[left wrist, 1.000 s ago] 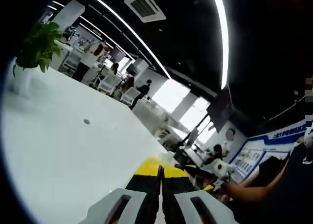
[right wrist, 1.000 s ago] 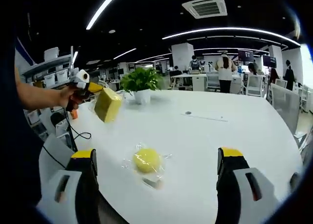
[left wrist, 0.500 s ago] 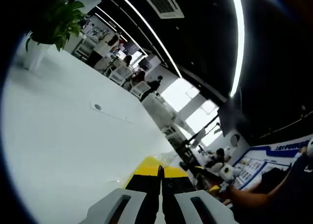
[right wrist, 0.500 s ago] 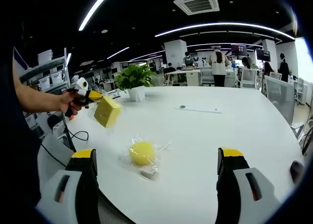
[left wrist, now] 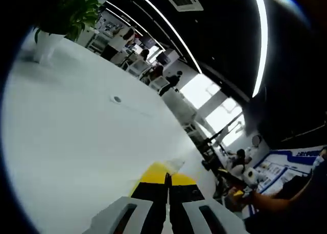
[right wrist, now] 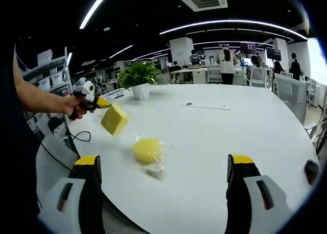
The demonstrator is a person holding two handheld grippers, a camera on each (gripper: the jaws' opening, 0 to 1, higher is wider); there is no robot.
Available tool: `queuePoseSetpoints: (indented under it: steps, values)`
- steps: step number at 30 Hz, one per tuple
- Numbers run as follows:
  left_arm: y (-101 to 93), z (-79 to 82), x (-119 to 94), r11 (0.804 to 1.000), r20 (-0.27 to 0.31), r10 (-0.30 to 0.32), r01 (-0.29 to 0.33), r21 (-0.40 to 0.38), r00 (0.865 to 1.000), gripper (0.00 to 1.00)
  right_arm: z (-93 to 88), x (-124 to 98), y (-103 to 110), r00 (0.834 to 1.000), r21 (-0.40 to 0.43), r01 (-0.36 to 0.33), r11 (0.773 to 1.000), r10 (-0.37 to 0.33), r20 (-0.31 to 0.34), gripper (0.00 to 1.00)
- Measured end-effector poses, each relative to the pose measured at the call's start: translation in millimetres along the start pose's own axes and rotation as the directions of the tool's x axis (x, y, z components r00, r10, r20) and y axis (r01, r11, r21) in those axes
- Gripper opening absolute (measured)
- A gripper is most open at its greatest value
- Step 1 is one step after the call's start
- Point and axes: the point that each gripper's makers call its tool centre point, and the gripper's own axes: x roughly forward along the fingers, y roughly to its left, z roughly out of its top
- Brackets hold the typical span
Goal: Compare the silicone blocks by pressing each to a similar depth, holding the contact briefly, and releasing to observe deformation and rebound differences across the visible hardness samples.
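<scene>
Right gripper view: the right tongs [right wrist: 162,193] stand wide open and hold nothing, their grey jaws capped with yellow and black pads, low over a smooth, glossy white worktop [right wrist: 245,126]. Between the jaws, farther out on the worktop, lies a round yellow silicone block [right wrist: 147,150], dome-shaped and wrapped in crinkled clear film. To its left, the left tongs [right wrist: 100,104], held in a person's hand [right wrist: 76,107], are closed on a square yellow silicone block [right wrist: 114,119], also wrapped in clear film, lifted and tilted above the worktop. A leafy green plant [right wrist: 137,75] in a white pot stands beyond.

Left gripper view: the left tongs [left wrist: 167,180] show black jaws pressed close together, with the flat yellow face of the square block [left wrist: 164,173] between their tips.
</scene>
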Motion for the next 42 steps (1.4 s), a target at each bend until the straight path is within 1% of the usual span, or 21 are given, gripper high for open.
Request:
queuePoseSetpoints:
  steps: [3, 5, 7, 8, 9, 11, 12, 13, 14, 16, 17, 19, 20, 24, 25, 30, 36, 37, 38, 39, 42]
  values:
    - [11.5, -2.5, 3, 0.999, -0.010, 0.031, -0.031, 0.010, 0.999, 0.00, -1.8, 0, 0, 1.000, 0.003, 0.001, 1.000, -0.001, -0.002, 0.96]
    - [18.2, -5.4, 4, 0.999, -0.019, 0.045, -0.046, -0.010, 0.999, 0.00, -4.3, 0, -1, 1.000, 0.016, 0.004, 1.000, -0.003, -0.009, 0.96]
    - [25.7, -4.9, 3, 0.998, -0.013, 0.059, -0.059, -0.004, 0.998, 0.00, -3.2, 0, -1, 1.000, 0.018, 0.005, 1.000, -0.005, -0.005, 0.96]
    - [28.9, -5.7, 3, 0.997, -0.020, 0.071, -0.071, -0.001, 0.997, 0.00, -2.9, 0, -1, 1.000, 0.019, 0.005, 1.000, -0.005, -0.004, 0.96]
    - [40.2, -6.6, 2, 0.991, -0.028, 0.119, -0.117, 0.071, 0.993, 0.00, -3.0, 1, -2, 1.000, 0.023, 0.006, 1.000, -0.006, -0.002, 0.96]
    - [49.7, -10.9, 1, 0.983, -0.054, 0.154, -0.148, 0.112, 0.987, 0.00, -4.9, 2, -3, 1.000, 0.037, 0.010, 0.999, -0.010, -0.004, 0.96]
    - [56.4, -10.3, 1, 0.974, -0.052, 0.175, -0.165, 0.152, 0.983, 0.00, -5.8, 2, -3, 1.000, 0.045, 0.009, 0.999, -0.009, -0.006, 0.96]
    - [63.3, -10.8, 1, 0.961, -0.057, 0.199, -0.184, 0.204, 0.978, 0.00, -7.0, 3, -4, 1.000, 0.047, 0.009, 0.999, -0.009, -0.007, 0.96]
    - [66.5, -11.8, 1, 0.961, -0.064, 0.211, -0.194, 0.198, 0.975, 0.00, -7.6, 3, -3, 1.000, 0.047, 0.010, 0.999, -0.010, -0.010, 0.96]
    - [76.4, -10.2, 1, 0.950, -0.060, 0.239, -0.220, 0.223, 0.969, 0.00, -7.1, 3, -1, 1.000, 0.047, 0.008, 0.999, -0.007, -0.008, 0.96]
    - [76.7, -10.8, 2, 0.951, -0.058, 0.234, -0.217, 0.219, 0.970, 0.00, -6.9, 3, -1, 1.000, 0.048, 0.008, 0.999, -0.008, -0.007, 0.96]
    - [78.4, -12.6, 4, 0.938, -0.058, 0.237, -0.213, 0.274, 0.970, 0.00, -8.2, 3, -2, 1.000, 0.053, 0.015, 0.998, -0.014, -0.011, 0.96]
    - [81.4, -15.0, 5, 0.928, -0.069, 0.251, -0.220, 0.302, 0.965, 0.00, -8.9, 3, -3, 1.000, 0.057, 0.018, 0.998, -0.018, -0.010, 0.96]
    - [82.5, -18.3, 10, 0.933, -0.073, 0.249, -0.219, 0.286, 0.966, 0.00, -13.2, 3, -5, 1.000, 0.067, 0.024, 0.997, -0.022, -0.020, 0.96]
    - [86.3, -20.2, 10, 0.929, -0.073, 0.257, -0.225, 0.294, 0.964, 0.00, -14.0, 3, -6, 0.999, 0.067, 0.026, 0.997, -0.024, -0.023, 0.96]
    - [98.5, -24.6, 7, 0.930, -0.075, 0.262, -0.231, 0.287, 0.962, 0.00, -15.3, 4, -6, 0.999, 0.078, 0.032, 0.996, -0.030, -0.022, 0.96]
    - [111.9, -29.1, 5, 0.928, -0.097, 0.279, -0.242, 0.283, 0.955, 0.00, -20.1, 6, -4, 0.999, 0.085, 0.031, 0.996, -0.027, -0.038, 0.96]
    - [112.6, -30.5, 6, 0.926, -0.100, 0.281, -0.242, 0.290, 0.954, 0.00, -21.3, 7, -5, 0.999, 0.089, 0.032, 0.996, -0.029, -0.039, 0.96]
    - [115.2, -34.7, 5, 0.916, -0.120, 0.295, -0.245, 0.316, 0.948, 0.00, -22.4, 7, -5, 0.999, 0.092, 0.034, 0.995, -0.030, -0.040, 0.96]
    - [116.5, -36.9, 6, 0.913, -0.128, 0.302, -0.248, 0.323, 0.945, 0.00, -23.4, 8, -6, 0.999, 0.094, 0.035, 0.995, -0.031, -0.042, 0.96]
    - [115.9, -37.5, 8, 0.914, -0.121, 0.300, -0.248, 0.322, 0.946, 0.00, -23.6, 10, -4, 0.999, 0.098, 0.034, 0.995, -0.030, -0.042, 0.96]
